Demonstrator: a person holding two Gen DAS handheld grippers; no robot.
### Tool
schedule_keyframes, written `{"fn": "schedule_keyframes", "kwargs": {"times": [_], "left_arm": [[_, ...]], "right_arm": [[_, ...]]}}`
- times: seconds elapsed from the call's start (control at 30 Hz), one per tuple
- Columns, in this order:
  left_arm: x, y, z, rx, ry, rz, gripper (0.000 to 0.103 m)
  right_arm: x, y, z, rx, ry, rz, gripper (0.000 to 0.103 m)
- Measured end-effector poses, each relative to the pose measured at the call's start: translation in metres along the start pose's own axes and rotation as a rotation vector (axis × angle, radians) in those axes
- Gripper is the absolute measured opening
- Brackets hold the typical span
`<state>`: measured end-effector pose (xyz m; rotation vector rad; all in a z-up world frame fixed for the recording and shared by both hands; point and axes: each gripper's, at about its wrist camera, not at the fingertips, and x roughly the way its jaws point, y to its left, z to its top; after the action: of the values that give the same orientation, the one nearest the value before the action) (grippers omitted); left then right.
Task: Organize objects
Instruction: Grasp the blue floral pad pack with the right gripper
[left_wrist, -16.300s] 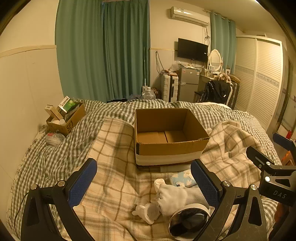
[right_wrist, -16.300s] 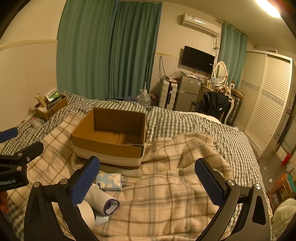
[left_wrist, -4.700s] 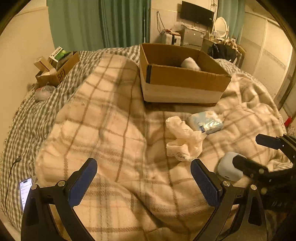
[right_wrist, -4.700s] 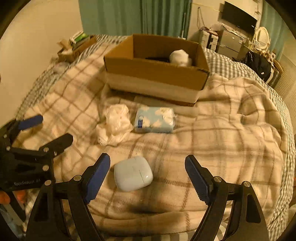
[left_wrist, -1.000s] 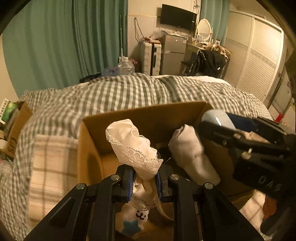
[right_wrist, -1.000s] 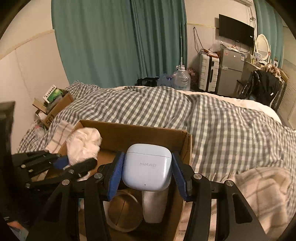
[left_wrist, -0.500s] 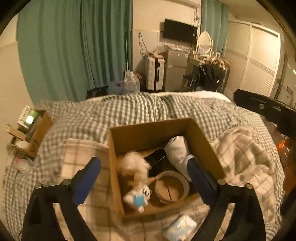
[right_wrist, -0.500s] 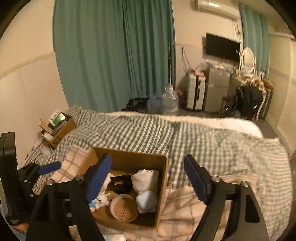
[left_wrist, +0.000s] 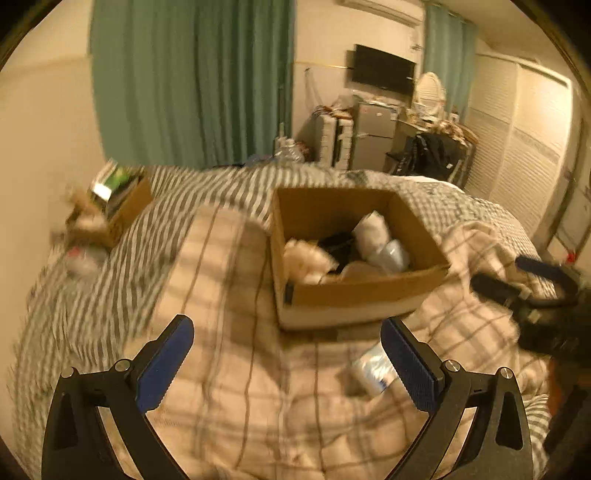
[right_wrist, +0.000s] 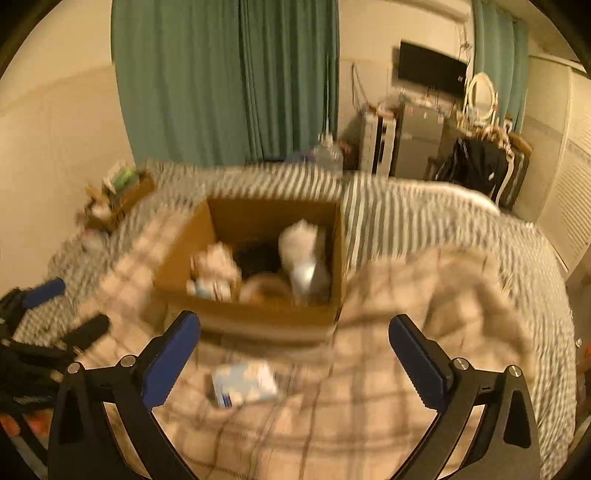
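Plaid blanket (right_wrist: 424, 295) covers the bed; cardboard box (right_wrist: 258, 314) at 12 o'clock holds most items. Only the tissue pack (right_wrist: 245, 382) at 6 o'clock remains outside. Left gripper (left_wrist: 288, 354) and right gripper (right_wrist: 295, 350) both released, empty.

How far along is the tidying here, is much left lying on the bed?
Mostly done: the cardboard box already holds several things, among them a white bundle and a pale blue case. Nothing is in hand; the left gripper and right gripper are both open and empty. Left: the tissue pack lying on the blanket before the box.
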<state>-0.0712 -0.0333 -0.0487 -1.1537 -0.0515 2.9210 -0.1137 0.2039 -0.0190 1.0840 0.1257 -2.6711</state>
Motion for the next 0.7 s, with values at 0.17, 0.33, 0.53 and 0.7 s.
{"fn": "schedule_keyframes", "kwargs": {"times": [0.17, 0.33, 0.53, 0.7], "left_arm": [[0.033, 0.018, -0.035, -0.038, 0.078, 0.039, 0.103], [0.059, 0.029, -0.053, -0.053, 0.141, 0.075, 0.103], [0.072, 0.032, -0.059, -0.063, 0.172, 0.102, 0.103], [0.073, 0.031, -0.06, -0.054, 0.178, 0.117, 0.103]], "right_arm": [[0.054, 0.02, -0.042, -0.07, 0.122, 0.025, 0.102], [0.096, 0.033, -0.064, -0.082, 0.228, 0.096, 0.102], [0.132, 0.044, -0.079, -0.104, 0.33, 0.131, 0.102], [0.137, 0.041, -0.082, -0.092, 0.354, 0.145, 0.083]]}}
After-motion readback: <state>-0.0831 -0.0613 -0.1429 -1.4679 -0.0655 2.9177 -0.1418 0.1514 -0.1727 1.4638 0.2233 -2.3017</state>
